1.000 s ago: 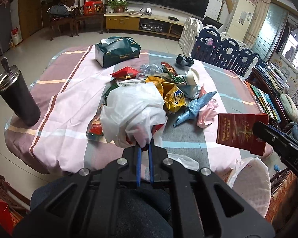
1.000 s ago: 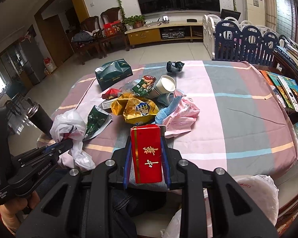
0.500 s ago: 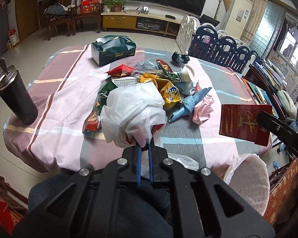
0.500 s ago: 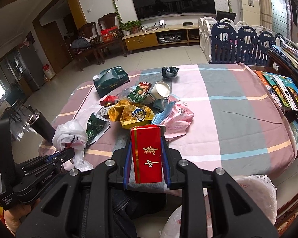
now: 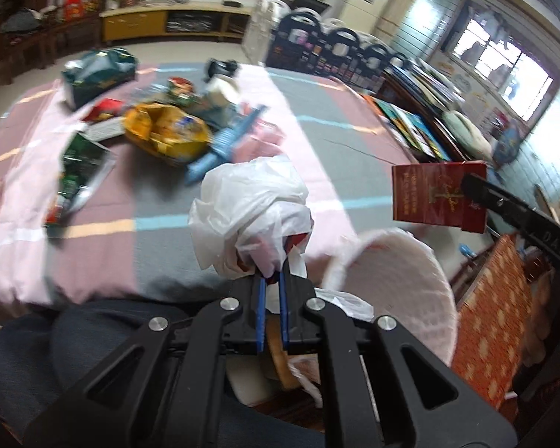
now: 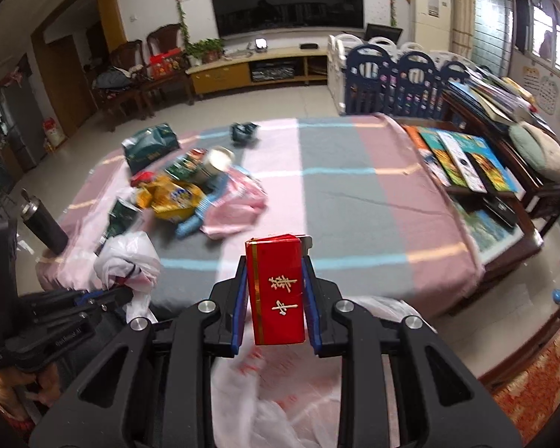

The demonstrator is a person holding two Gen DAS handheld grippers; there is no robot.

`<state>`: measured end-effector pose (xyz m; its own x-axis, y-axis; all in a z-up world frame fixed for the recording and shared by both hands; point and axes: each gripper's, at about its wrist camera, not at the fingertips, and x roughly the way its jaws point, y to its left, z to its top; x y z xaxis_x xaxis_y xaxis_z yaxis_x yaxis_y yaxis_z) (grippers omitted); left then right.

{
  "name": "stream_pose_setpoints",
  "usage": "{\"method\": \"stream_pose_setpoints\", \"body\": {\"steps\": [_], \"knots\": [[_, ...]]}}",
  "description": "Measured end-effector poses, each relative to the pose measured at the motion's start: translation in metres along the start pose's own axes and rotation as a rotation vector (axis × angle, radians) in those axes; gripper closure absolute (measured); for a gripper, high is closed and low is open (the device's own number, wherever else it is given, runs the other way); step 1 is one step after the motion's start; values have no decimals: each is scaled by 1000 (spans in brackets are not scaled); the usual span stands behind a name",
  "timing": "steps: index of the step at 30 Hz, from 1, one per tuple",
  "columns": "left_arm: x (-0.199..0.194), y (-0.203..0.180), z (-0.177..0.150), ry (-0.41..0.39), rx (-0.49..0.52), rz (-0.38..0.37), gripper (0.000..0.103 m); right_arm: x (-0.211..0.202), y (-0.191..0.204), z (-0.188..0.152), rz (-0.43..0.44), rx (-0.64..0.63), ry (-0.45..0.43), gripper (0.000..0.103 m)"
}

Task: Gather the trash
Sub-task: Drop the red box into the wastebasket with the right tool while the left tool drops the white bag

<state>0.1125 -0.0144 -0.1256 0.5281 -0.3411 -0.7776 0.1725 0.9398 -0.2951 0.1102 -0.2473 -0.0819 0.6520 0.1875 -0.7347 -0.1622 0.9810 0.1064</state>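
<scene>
My left gripper (image 5: 271, 280) is shut on a crumpled white plastic bag (image 5: 248, 209), held above the table's near edge. A small red box (image 6: 276, 291) with gold characters sits clamped between the blue pads of my right gripper (image 6: 275, 261); the same red box (image 5: 438, 196) hangs at the right of the left wrist view. Beneath both grippers stands a bin lined with a pale pink bag (image 5: 395, 276), and that liner (image 6: 280, 392) fills the bottom of the right wrist view. A heap of wrappers (image 6: 179, 196) lies on the striped tablecloth (image 6: 354, 201).
A dark green tissue box (image 6: 151, 149) and a tipped paper cup (image 6: 216, 162) lie at the table's far side. A black flask (image 6: 43, 220) stands at the left edge. Books cover a low wooden shelf (image 6: 466, 160) on the right. A person's knees (image 5: 74, 339) are under the near edge.
Both grippers swung to the right with their loads, away from the wrapper heap. The lined bin came into view under them. The flask left the left wrist view.
</scene>
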Motion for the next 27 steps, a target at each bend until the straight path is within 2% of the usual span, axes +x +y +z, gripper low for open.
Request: {"method": "stream_pose_setpoints", "body": {"steps": [5, 7, 8, 9, 11, 14, 16, 17, 18, 20, 22, 23, 27], "knots": [[15, -30, -6, 65, 61, -115, 96, 9, -37, -40, -8, 95, 137, 75], [20, -47, -11, 99, 100, -163, 96, 20, -47, -57, -42, 137, 209, 73], [22, -56, -15, 120, 133, -179, 96, 22, -51, -62, -56, 160, 220, 65], [25, -64, -19, 133, 161, -188, 96, 21, -59, -66, -71, 202, 220, 53], [30, -83, -29, 163, 229, -211, 96, 16, -79, -68, -76, 336, 190, 39], [40, -107, -45, 217, 305, -263, 92, 6, -96, -62, -58, 446, 142, 37], [48, -120, -56, 243, 353, -265, 70, -3, -96, -53, -112, 437, 91, 37], [51, -121, -57, 243, 364, -261, 51, -7, -96, -49, -129, 429, 71, 37], [52, -123, -60, 239, 372, -246, 42, -9, -96, -45, -140, 421, 52, 37], [51, -121, -58, 235, 371, -242, 39, -16, -92, -36, -147, 402, 17, 35], [46, -114, -54, 208, 343, -236, 31, -17, -87, -31, -153, 390, -7, 32], [45, -108, -51, 194, 323, -226, 25, -16, -87, -29, -151, 388, -11, 31], [39, -81, -36, 151, 207, -189, 18, -7, -74, -26, -121, 369, 17, 31]]}}
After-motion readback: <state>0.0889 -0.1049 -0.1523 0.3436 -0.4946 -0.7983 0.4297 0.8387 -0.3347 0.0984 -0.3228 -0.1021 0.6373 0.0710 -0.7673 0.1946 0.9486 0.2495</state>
